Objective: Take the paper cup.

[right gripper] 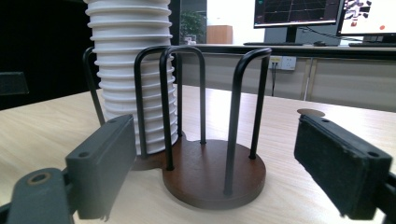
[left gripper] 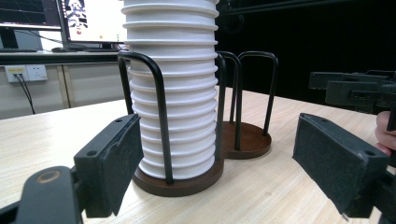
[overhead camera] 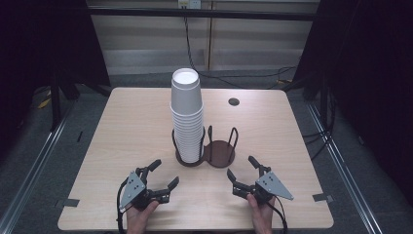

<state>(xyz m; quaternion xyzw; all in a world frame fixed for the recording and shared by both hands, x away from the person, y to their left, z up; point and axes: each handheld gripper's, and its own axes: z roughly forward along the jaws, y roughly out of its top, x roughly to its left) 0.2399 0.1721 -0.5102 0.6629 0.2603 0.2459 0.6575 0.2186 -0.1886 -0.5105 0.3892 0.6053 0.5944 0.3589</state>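
A tall stack of white paper cups (overhead camera: 187, 117) stands in the left ring of a dark brown two-ring holder (overhead camera: 220, 152) with black wire loops; the right ring is empty. My left gripper (overhead camera: 164, 174) rests near the table's front edge, left of the holder, jaws wide apart with nothing between them. My right gripper (overhead camera: 241, 167) sits front right of the holder, open too and holding nothing. In the left gripper view the cups (left gripper: 173, 93) rise just beyond my open jaws (left gripper: 219, 163). In the right gripper view the empty ring (right gripper: 210, 168) lies ahead of my open jaws (right gripper: 224, 168).
The light wooden table (overhead camera: 126, 126) has a round cable hole (overhead camera: 234, 102) at the back right. Grey tape marks (overhead camera: 322, 197) sit at the front corners. Cables run over the floor behind the table. Monitors (right gripper: 299, 11) stand on a far desk.
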